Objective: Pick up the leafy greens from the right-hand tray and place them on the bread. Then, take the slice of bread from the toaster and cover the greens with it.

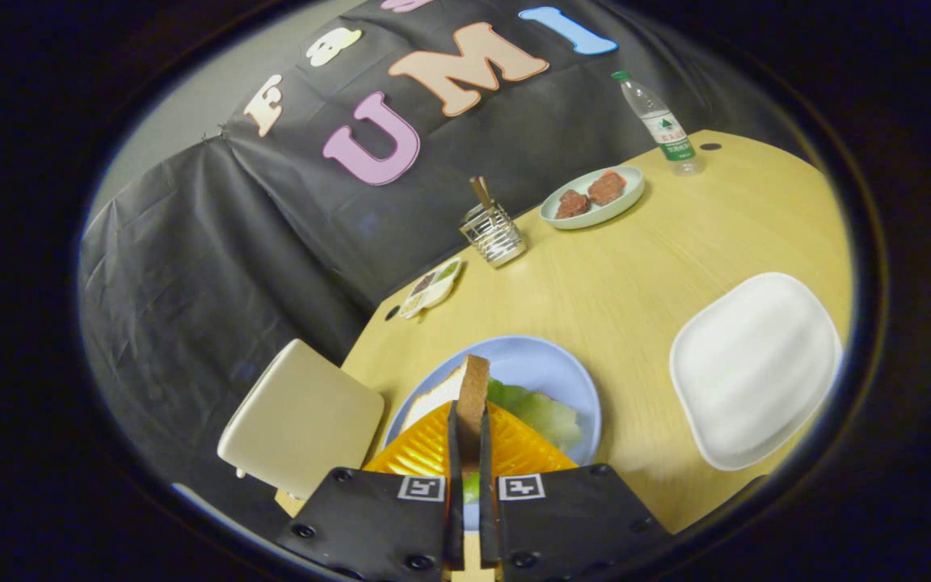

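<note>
Hand-held gripper (pixel 470 453) clamped on bread slice (pixel 474 396), held edge-up, directly above greens (pixel 542 414) on blue plate (pixel 550 364).

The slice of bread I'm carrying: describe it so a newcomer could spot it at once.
Start at the wooden table and find the blue plate nearest the claw. Above that plate, the slice of bread stands on edge, pinched between the claw's two fingers over the greens. Unlike the flat white tray and the far plate of meat, it is upright, with a brown crust.
</note>
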Demonstrator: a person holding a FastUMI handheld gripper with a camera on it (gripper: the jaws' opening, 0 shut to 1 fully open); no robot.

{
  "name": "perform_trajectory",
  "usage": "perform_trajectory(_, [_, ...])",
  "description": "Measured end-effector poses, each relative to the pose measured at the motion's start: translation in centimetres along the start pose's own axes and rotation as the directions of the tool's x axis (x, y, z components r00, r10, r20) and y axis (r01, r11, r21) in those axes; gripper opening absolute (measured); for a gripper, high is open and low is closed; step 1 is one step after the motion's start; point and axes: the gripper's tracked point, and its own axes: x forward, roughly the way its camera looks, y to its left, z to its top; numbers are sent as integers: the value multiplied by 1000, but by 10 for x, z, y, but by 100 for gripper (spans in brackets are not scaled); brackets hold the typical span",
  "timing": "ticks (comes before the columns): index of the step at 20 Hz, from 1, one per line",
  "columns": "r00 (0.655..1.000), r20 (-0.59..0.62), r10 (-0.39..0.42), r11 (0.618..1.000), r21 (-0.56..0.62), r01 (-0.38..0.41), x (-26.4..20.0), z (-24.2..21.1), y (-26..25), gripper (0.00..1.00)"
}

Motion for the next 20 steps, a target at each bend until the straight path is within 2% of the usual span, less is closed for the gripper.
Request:
perform_trajectory(6, [998, 28, -61, 978, -196, 66, -6, -1, -13, 55])
perform_trajectory(9, [997, 59, -56, 957, -282, 70, -15, 6, -10, 77])
perform_trajectory(12, [993, 121, 6, 932, -361, 39, -33, 24, 5, 99])
perform_trajectory(17, [963, 253, 89, 878, -477, 45, -66, 64, 13, 100])
perform_trajectory(20, [918, 371, 140, 860, -506, 73, -88, 97, 21, 100])
